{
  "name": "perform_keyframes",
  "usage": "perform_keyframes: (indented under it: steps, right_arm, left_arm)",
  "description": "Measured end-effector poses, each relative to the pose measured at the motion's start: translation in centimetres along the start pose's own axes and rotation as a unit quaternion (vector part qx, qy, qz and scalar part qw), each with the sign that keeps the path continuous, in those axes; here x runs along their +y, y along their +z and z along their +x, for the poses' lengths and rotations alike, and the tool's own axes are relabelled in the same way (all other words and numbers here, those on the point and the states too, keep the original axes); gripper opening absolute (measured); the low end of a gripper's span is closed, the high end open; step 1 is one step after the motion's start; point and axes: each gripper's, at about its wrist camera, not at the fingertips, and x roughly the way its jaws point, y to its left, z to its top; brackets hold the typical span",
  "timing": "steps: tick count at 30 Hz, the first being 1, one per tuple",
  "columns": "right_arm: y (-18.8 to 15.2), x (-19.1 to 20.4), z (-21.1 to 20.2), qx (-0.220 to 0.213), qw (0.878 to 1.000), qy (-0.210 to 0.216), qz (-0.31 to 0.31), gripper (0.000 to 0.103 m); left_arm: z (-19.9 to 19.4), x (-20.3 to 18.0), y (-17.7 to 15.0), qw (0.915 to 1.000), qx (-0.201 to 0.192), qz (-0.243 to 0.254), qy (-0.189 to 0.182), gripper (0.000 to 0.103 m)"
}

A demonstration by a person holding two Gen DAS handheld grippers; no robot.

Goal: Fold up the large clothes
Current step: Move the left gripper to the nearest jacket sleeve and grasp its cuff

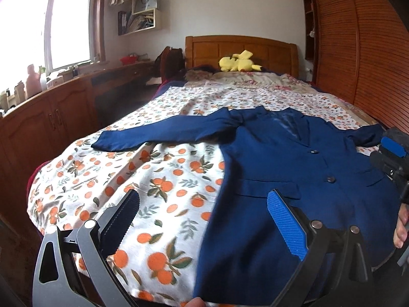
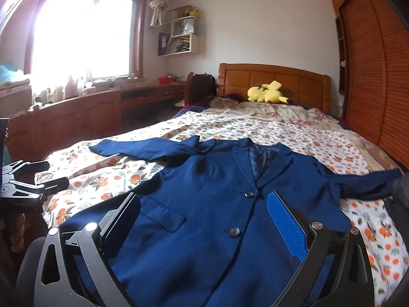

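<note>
The left gripper (image 1: 202, 220) hangs with jaws spread wide over the hem of a navy-blue two-button blazer (image 1: 294, 179). The right gripper (image 2: 204, 220) is likewise wide apart, grasping nothing, above the blazer's front. The blazer lies flat, sleeves outstretched, on an orange-printed white bedsheet (image 1: 153, 179).

We see a bed (image 2: 319, 143) covered by a white sheet printed with oranges (image 1: 163, 168), with a floral quilt (image 2: 276, 113) bunched near its wooden headboard (image 2: 276, 79). A yellow plush toy (image 2: 267, 93) lies against that headboard. Along the wall to the left we find a long wooden cabinet (image 1: 51, 122) under a bright window (image 2: 81, 33), its tabletop crowded with bottles (image 1: 33, 80) and a red bowl (image 2: 165, 79). Wall shelves (image 2: 181, 38) hold folders and boxes. On the right we note a slatted wooden wardrobe (image 2: 370, 76)
</note>
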Motion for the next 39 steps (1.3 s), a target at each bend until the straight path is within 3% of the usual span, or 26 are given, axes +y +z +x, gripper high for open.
perform_keyframes:
  steps: [11, 18, 29, 34, 39]
  right_arm:
    - [2.8, 1.7, 8.6, 0.017, 0.999, 0.046, -0.019, 0.096]
    - [2.6, 1.6, 12.9, 0.029, 0.998, 0.056, -0.009, 0.096]
    - [1.5, 1.2, 16.8, 0.069, 0.995, 0.068, 0.003, 0.096]
    - [1.0, 1.4, 17.4, 0.077, 0.995, 0.069, 0.001, 0.096]
    - [0.8, 1.6, 17.7, 0.081, 0.995, 0.066, -0.004, 0.096]
  left_arm:
    - [4.4, 5.6, 3.0, 0.9989, 0.023, -0.032, 0.027, 0.101]
    - [8.6, 9.7, 4.6, 0.9972, 0.049, -0.048, 0.031, 0.101]
    - [15.7, 14.6, 7.3, 0.9924, 0.071, -0.100, -0.005, 0.100]
    - [20.0, 17.1, 8.4, 0.9866, 0.089, -0.137, -0.012, 0.091]
    - [25.3, 19.8, 9.0, 0.9779, 0.123, -0.168, 0.009, 0.079]
